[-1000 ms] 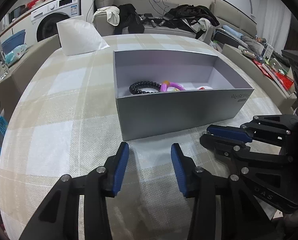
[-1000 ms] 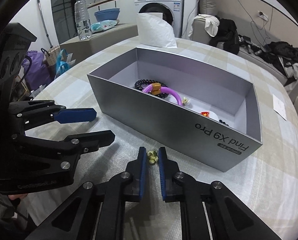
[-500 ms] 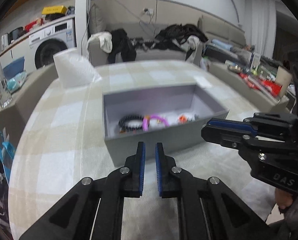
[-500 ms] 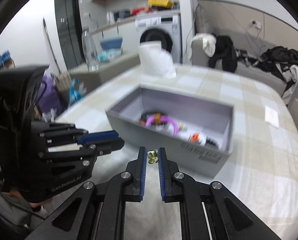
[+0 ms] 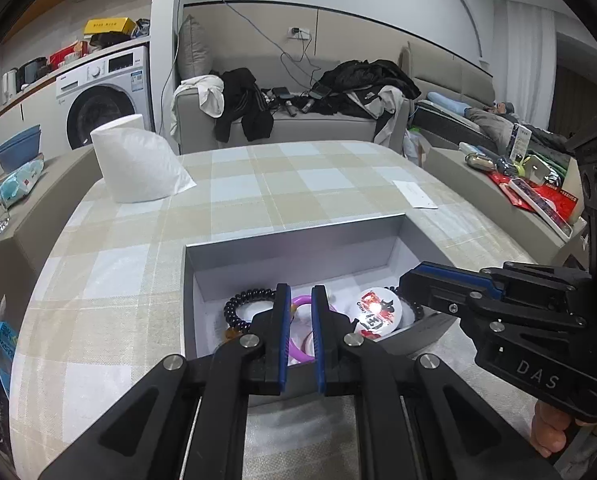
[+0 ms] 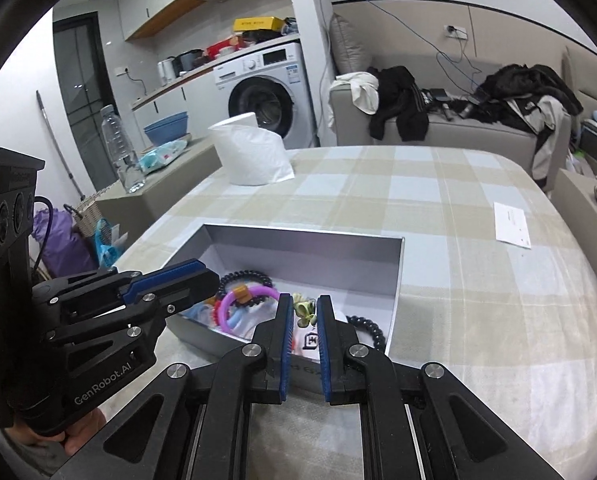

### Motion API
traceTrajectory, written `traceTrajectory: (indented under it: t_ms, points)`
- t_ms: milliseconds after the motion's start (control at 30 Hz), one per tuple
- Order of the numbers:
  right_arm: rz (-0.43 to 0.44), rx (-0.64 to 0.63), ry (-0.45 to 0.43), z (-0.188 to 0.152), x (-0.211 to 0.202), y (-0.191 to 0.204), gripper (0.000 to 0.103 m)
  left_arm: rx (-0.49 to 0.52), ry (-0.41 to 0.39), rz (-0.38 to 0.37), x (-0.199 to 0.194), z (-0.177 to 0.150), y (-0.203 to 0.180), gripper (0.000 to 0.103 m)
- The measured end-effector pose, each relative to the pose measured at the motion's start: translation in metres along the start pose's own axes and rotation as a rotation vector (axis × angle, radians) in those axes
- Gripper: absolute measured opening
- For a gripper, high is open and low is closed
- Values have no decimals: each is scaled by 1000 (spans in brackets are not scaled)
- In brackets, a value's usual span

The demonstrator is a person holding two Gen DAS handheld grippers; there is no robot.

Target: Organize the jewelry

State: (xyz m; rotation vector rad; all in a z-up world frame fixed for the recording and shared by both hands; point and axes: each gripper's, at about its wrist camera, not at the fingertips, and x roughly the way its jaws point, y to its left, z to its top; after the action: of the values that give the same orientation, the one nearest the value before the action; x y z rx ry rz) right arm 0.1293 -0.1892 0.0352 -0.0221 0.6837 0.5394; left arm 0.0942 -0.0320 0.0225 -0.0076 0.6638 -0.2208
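A grey open box (image 5: 294, 240) (image 6: 394, 280) sits on the checked table. Inside lie a black bead bracelet (image 5: 238, 304) (image 6: 246, 278), a purple ring bracelet (image 6: 242, 298) (image 5: 298, 302), a round badge (image 5: 378, 308) and other small pieces. My right gripper (image 6: 301, 310) is shut on a small yellow-green ornament (image 6: 304, 309) and holds it above the box's near side. My left gripper (image 5: 298, 300) is shut and empty, raised over the box's near wall. Each gripper shows from the side in the other's view: the right one (image 5: 426, 280), the left one (image 6: 194, 276).
A white folded napkin bag (image 5: 138, 164) (image 6: 250, 152) stands at the table's far left. A paper slip (image 5: 414, 194) (image 6: 512, 224) lies at the far right. A sofa with clothes (image 5: 298, 112) and a washing machine (image 6: 266, 96) are behind the table.
Both grippers have risen and moved forward over the box. The left gripper closed from open a second ago. The right gripper kept the ornament throughout.
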Motion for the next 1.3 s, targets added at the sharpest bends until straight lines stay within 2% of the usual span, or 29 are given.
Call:
traceTrajectory:
  t_ms: [167, 233, 333, 367, 400, 433, 467, 500, 633, 667, 833, 967, 1100, 1300]
  points:
    - [6, 4, 3, -3, 0, -3, 14, -41, 18, -13, -1, -2, 7, 7]
    - [21, 1, -12, -3, -4, -3, 23, -45, 11, -15, -7, -2, 6, 10]
    - [22, -5, -48, -4, -13, -4, 31, -48, -7, -24, -14, -1, 4, 22]
    - [22, -7, -56, -4, -16, -4, 35, -50, -10, -25, -16, 0, 4, 32]
    - [24, -7, -65, -4, -19, -5, 44, -51, -16, -27, -18, -1, 4, 44]
    - [28, -6, -76, -5, -23, -6, 54, -52, -25, -26, -21, -1, 4, 50]
    - [30, -6, -84, -5, -26, -7, 59, -54, -34, -23, -24, -2, 4, 61]
    - [30, -8, -94, -6, -29, -8, 68, -56, -43, -19, -27, -3, 4, 68]
    - [16, -14, -105, -10, -35, -11, 100, -57, -56, 4, -31, -6, 5, 85]
    - [20, -15, -104, -11, -36, -11, 103, -55, -59, 12, -32, -7, 5, 89]
    - [18, -46, -109, -20, -38, -8, 103, -56, -92, 27, -34, -15, 7, 102]
    - [27, -62, -126, -25, -38, -7, 103, -53, -128, 59, -36, -19, 10, 102]
    - [24, -78, -146, -29, -39, -5, 103, -55, -158, 50, -38, -20, 13, 102]
    - [33, -89, -190, -30, -45, -4, 103, -40, -217, 75, -46, -23, 13, 102]
